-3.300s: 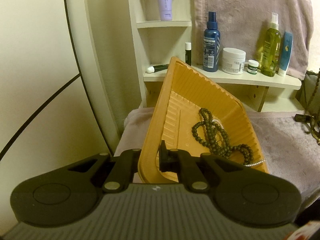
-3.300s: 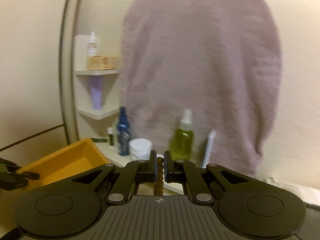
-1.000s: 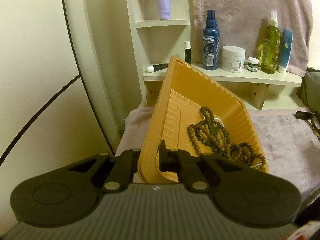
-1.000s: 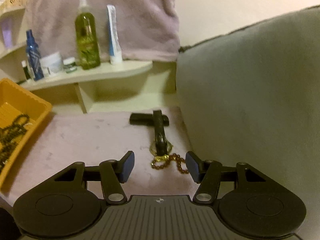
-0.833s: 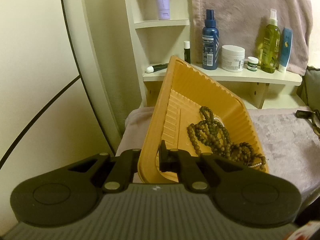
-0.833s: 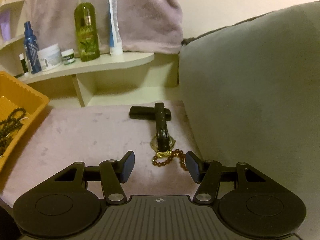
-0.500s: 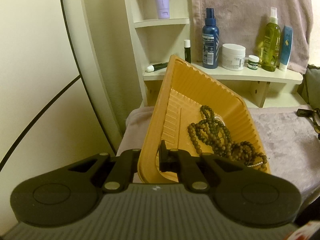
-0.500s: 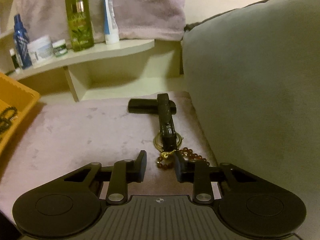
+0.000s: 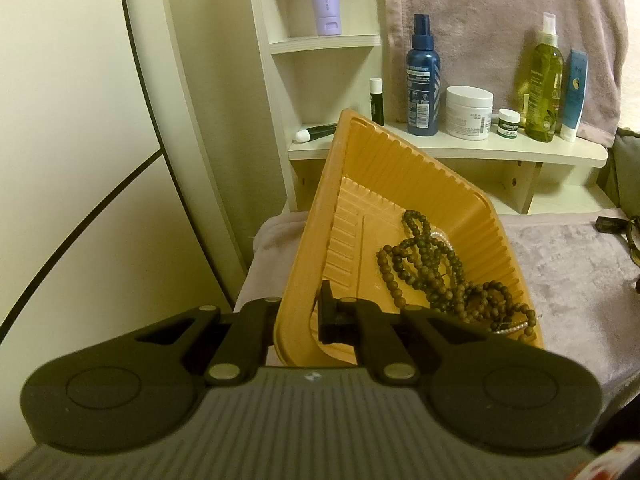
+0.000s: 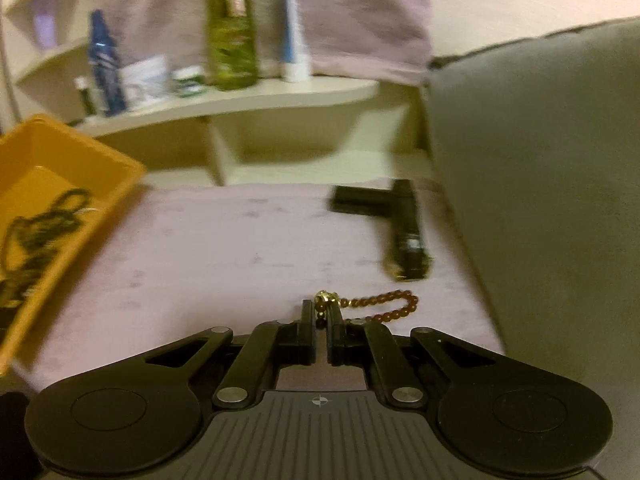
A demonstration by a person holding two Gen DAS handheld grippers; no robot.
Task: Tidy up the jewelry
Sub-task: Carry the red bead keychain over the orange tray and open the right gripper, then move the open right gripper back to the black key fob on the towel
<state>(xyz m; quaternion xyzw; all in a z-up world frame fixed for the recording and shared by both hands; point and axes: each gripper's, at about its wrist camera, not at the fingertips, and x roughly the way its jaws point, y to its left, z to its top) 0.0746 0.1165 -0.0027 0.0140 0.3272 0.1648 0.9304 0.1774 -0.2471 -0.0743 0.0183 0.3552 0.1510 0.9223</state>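
The right hand-held gripper (image 10: 320, 316) is clamped on the amber bead bracelet (image 10: 376, 305). The left hand-held gripper (image 9: 298, 312) pinches the orange tray (image 9: 404, 168) rim. Next: carry the bracelet over and drop it in.

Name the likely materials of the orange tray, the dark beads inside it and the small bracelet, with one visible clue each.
Orange tray: probably moulded plastic; ribbed walls, even matte colour.
Dark beads: perhaps wood; dull brown-green, little shine.
Small bracelet: glossy reddish-brown beads, maybe glass or stone, with a gold-coloured, seemingly metal clasp.
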